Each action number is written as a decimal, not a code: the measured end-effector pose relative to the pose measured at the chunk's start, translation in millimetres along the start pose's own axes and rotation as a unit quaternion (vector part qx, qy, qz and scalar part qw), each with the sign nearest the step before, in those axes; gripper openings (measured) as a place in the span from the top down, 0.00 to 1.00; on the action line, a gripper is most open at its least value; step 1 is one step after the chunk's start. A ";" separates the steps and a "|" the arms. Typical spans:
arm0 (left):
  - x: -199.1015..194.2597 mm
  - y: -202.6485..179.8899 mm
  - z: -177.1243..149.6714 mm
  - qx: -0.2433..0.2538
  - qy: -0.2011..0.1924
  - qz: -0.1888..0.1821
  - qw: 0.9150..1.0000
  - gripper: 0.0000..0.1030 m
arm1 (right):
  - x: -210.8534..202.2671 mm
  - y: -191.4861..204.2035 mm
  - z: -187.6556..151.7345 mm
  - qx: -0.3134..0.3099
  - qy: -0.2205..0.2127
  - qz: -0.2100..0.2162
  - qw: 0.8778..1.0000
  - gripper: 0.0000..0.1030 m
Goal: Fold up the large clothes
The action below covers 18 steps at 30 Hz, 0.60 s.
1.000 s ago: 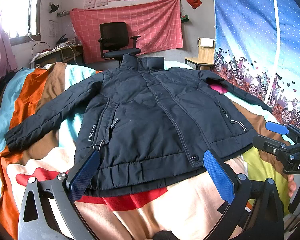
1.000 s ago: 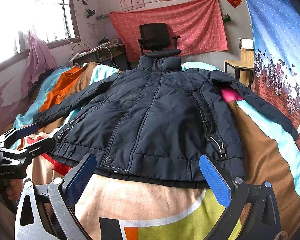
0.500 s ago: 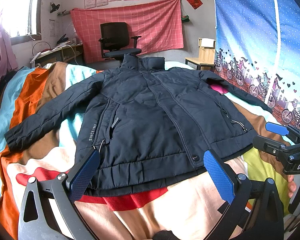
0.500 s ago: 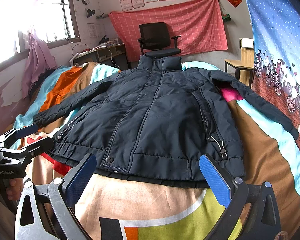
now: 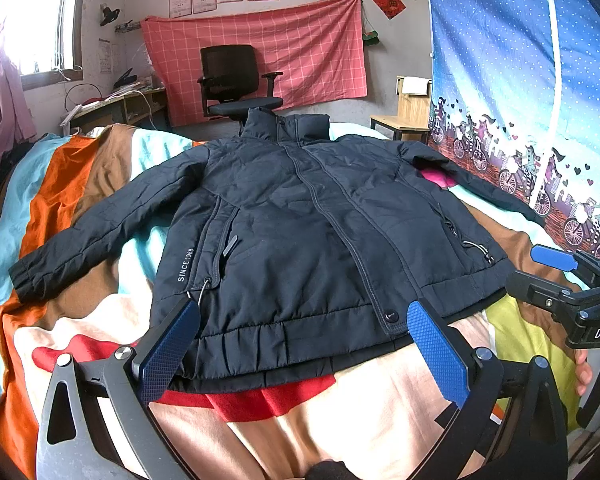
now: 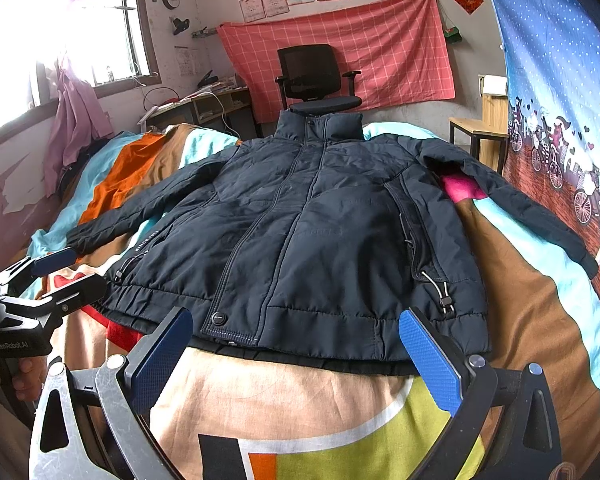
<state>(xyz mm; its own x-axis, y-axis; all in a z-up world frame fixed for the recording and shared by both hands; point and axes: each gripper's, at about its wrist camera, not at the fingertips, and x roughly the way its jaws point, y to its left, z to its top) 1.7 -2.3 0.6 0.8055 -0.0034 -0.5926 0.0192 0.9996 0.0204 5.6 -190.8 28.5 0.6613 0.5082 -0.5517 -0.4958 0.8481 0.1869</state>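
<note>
Left wrist view: a dark navy jacket (image 5: 300,232) lies flat, front up and zipped, on a bed with a colourful striped bedspread (image 5: 60,184), collar toward the far end and both sleeves spread outward. Its hem lies just ahead of the left gripper (image 5: 300,354), whose blue-padded fingers (image 5: 168,354) stand wide apart with nothing between them, one near each end of the hem's left half. Seen from the right wrist, the right gripper (image 6: 296,354) is likewise spread and empty, just short of the hem's right half. Beyond the collar stands a black office chair (image 6: 314,76) before a red checked cloth (image 6: 380,40).
</note>
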 end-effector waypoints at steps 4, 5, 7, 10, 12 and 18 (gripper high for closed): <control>0.1 0.0 0.0 0.000 0.000 0.000 1.000 0.01 | 0.1 -0.3 -0.2 0.001 0.001 0.000 1.000 0.00; 0.1 0.0 0.0 0.000 0.000 0.000 1.000 0.01 | 0.2 -0.3 -0.2 0.001 0.000 0.000 1.000 0.00; 0.0 -0.1 0.0 0.000 0.000 0.000 1.000 0.01 | 0.4 -0.3 -0.4 0.001 0.001 0.000 1.000 0.00; 0.1 0.3 -0.1 0.000 0.000 0.000 1.000 0.01 | 0.6 -0.5 -0.5 0.000 0.000 0.000 1.000 0.00; 0.1 0.2 -0.1 -0.001 0.000 0.000 1.000 0.01 | 1.1 -0.5 -0.6 0.001 0.001 0.001 1.000 0.00; 0.8 7.9 -0.1 -0.006 0.011 0.009 1.000 0.01 | 1.7 -1.1 -0.4 0.001 0.004 -0.003 1.000 0.00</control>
<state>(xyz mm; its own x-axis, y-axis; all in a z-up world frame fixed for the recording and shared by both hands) 2.4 5.6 0.2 0.7924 0.0153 -0.6098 -0.0021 0.9997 0.0224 7.1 -190.9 27.0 0.6591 0.5022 -0.5598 -0.4908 0.8513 0.1858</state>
